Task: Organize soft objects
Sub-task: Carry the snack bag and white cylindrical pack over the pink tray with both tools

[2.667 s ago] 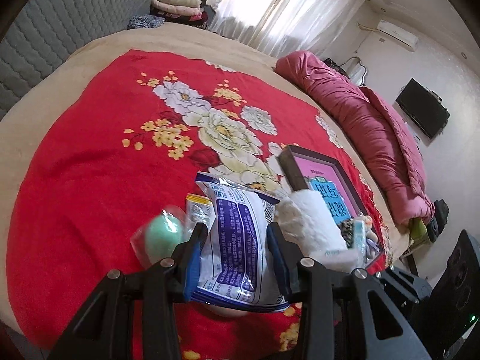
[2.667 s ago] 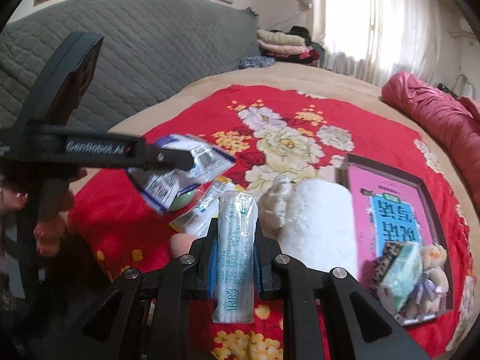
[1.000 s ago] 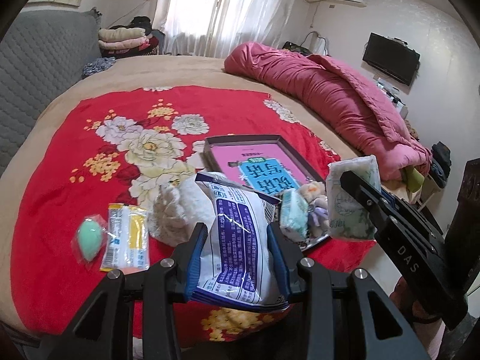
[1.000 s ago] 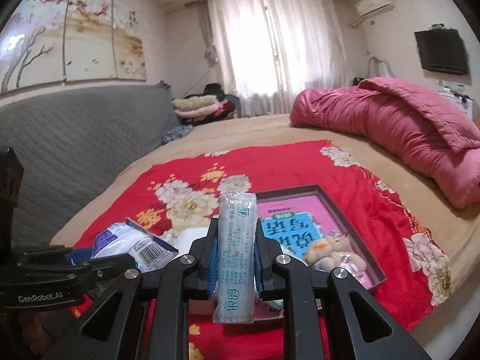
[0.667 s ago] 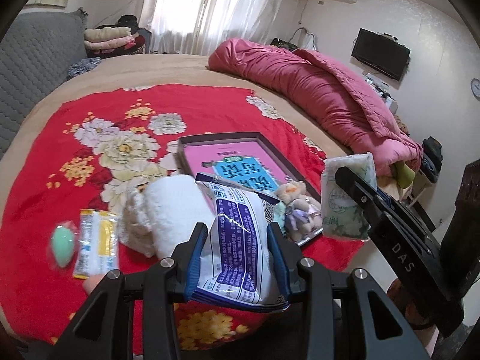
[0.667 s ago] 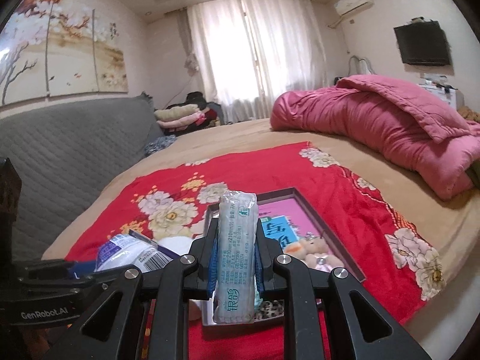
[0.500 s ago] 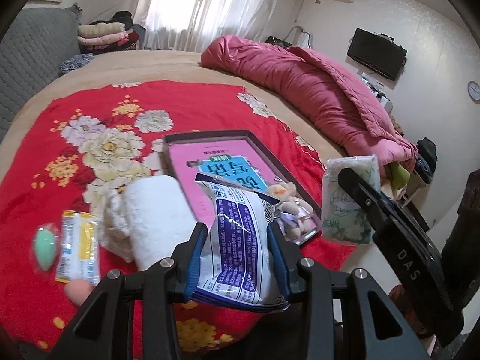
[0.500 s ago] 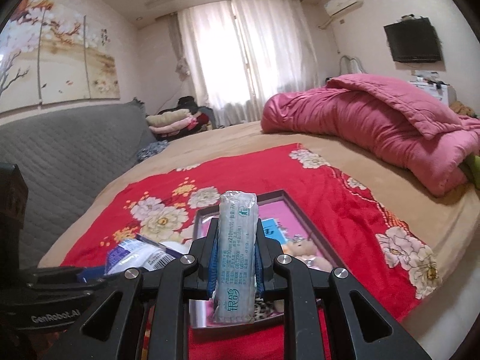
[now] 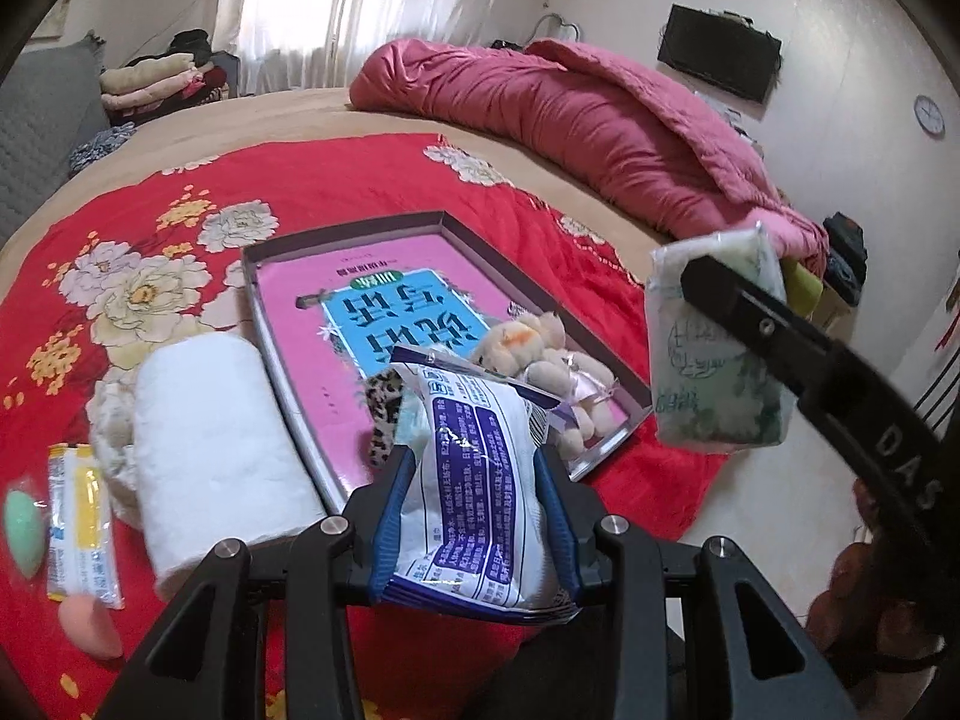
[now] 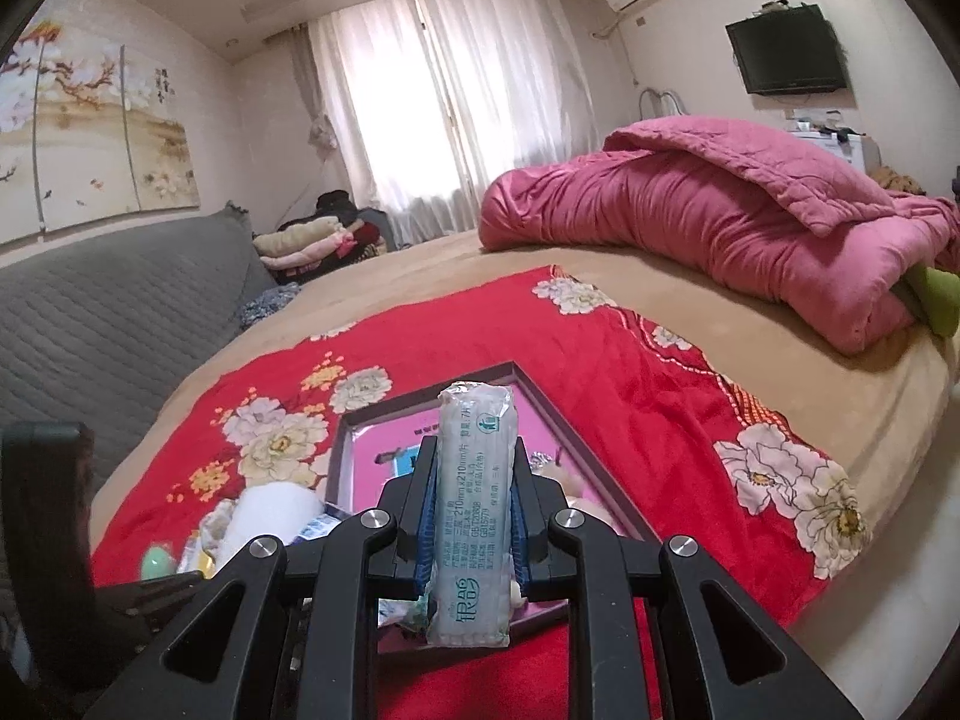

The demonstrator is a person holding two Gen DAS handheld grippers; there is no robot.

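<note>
Two packs, each clamped between jaws

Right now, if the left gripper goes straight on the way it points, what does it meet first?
Probably the shallow tray: the left gripper, shut on the blue-and-white packet, aims at its near end by the plush bear. Depth is unclear.

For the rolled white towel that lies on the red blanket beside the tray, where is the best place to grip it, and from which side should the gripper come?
Probably the middle of the rolled white towel, from above, jaws across its width. It lies as a long roll beside the tray; its round sides give the fingers two opposite faces. An end grip might unroll it. Both grippers are full now.
</note>
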